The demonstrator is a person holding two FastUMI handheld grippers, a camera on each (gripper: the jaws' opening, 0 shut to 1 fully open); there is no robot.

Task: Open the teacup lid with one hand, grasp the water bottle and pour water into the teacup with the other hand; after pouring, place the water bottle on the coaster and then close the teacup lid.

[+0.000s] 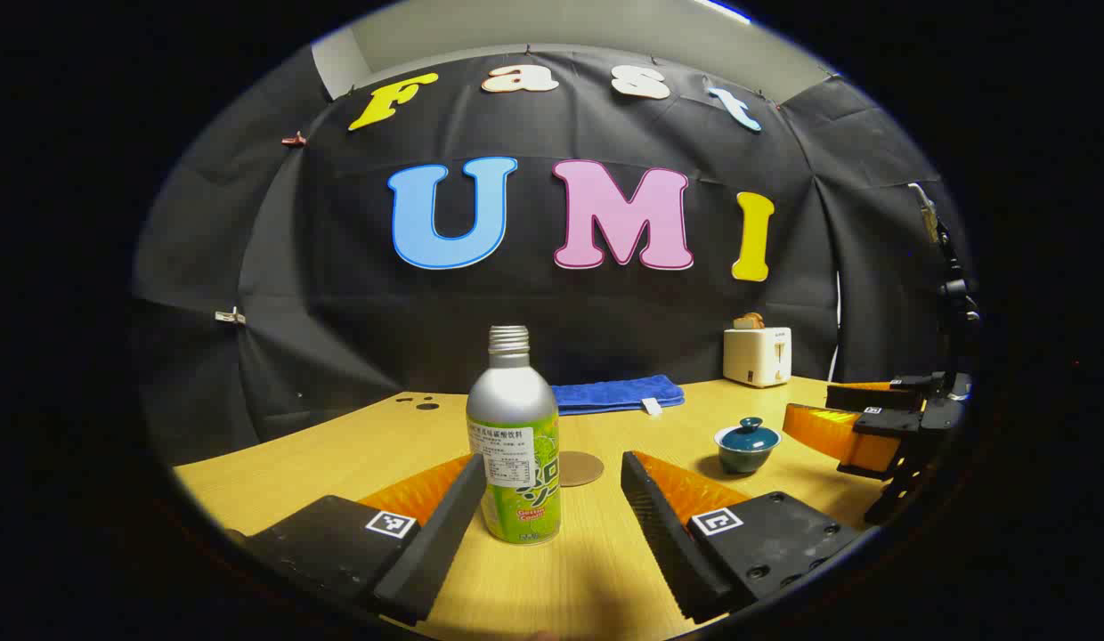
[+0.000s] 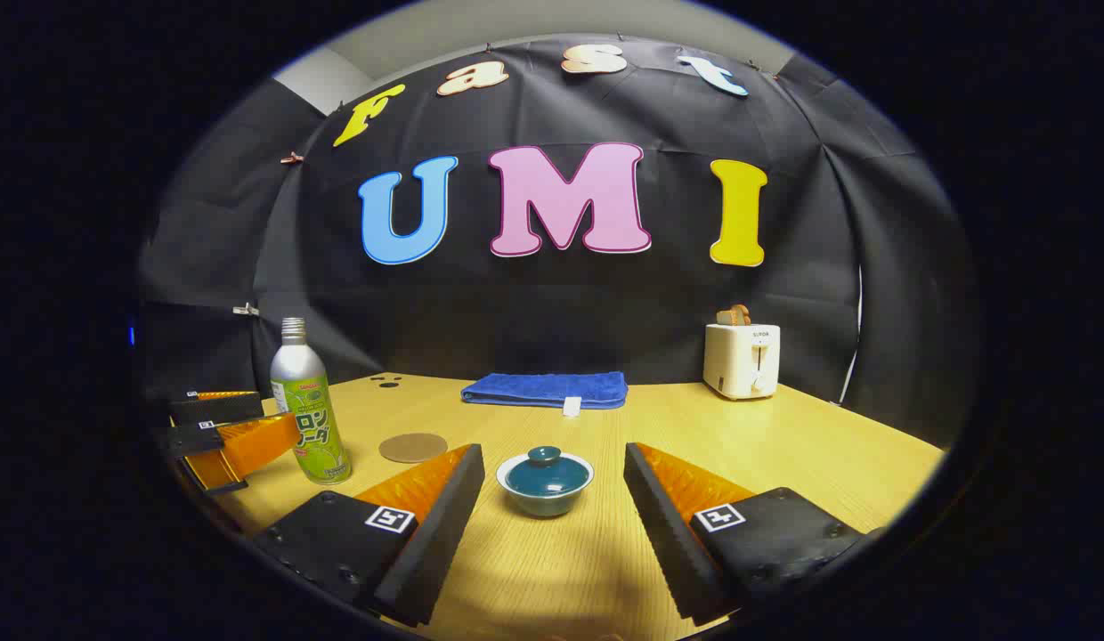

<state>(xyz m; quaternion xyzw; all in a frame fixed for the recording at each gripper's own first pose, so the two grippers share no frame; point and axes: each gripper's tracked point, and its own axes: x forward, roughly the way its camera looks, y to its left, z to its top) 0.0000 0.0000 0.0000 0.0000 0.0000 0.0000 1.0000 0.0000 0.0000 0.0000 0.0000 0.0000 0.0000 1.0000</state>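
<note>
The left gripper [image 1: 552, 485] is hovering low over the worktop [image 1: 596, 570] with its jaws standing wide open and holding nothing. The bottle [image 1: 514, 436] is standing upright between the two fingers, closer to the left one, though neither finger is pressing on it. Its cap is off, leaving the threaded neck bare. The coaster [image 1: 580, 467] is lying flat just behind and to the right of the bottle. Farther right, the teacup [image 1: 747, 447] is sitting with its lid [image 1: 748, 433] on, and the right gripper [image 1: 859, 425] is showing at the right edge, near the cup.

In the right gripper view, the right gripper [image 2: 552, 485] is also hanging low with its jaws spread wide and gripping nothing. The teacup [image 2: 545, 483] is sitting on the worktop [image 2: 783, 445] between and slightly ahead of the fingertips, apart from both, with the lid [image 2: 545, 469] resting closed on it. To the left, the coaster [image 2: 413, 447] is lying bare, and the bottle [image 2: 309, 405] is standing just beyond it, with the left gripper [image 2: 240, 436] reaching in around it from the left edge.

At the back of the worktop, a folded blue towel [image 2: 547, 390] is lying against the wall, and a toaster [image 2: 742, 358] is standing to its right with bread in its slot.
</note>
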